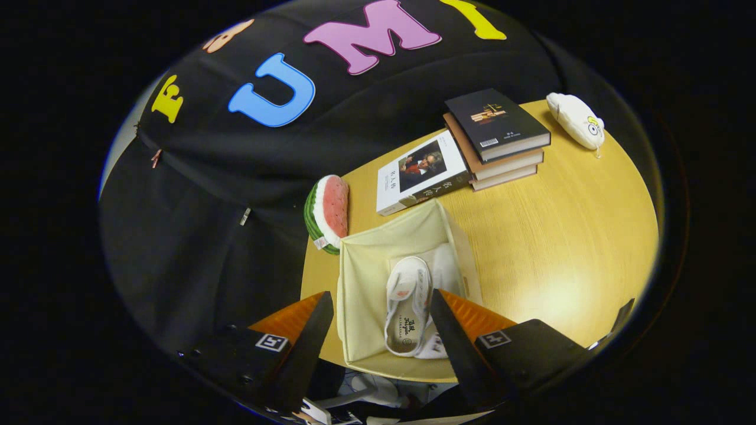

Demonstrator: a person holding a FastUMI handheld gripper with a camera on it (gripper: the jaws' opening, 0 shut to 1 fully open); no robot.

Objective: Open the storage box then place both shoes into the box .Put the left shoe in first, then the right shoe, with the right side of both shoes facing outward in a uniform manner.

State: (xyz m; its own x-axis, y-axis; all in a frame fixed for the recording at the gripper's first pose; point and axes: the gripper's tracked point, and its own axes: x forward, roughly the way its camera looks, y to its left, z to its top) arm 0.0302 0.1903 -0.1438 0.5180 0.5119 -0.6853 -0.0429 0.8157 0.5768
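A cream fabric storage box (366, 283) stands open on the wooden table (561, 236), just ahead of my fingers. Inside it lies a white shoe (407, 307) with its opening facing up. Beside that shoe, against the box's right wall, part of a second white shoe (446, 268) shows, mostly hidden. My gripper (381, 313) hovers above the box's near side, open, with nothing between its fingers. The right finger (455, 342) covers the near right corner of the box.
A watermelon-slice plush (328, 212) leans at the table's left edge, beyond the box. A white book (422, 171) lies behind the box, with a stack of three books (499, 139) further right. A white plush toy (576, 121) rests at the far right.
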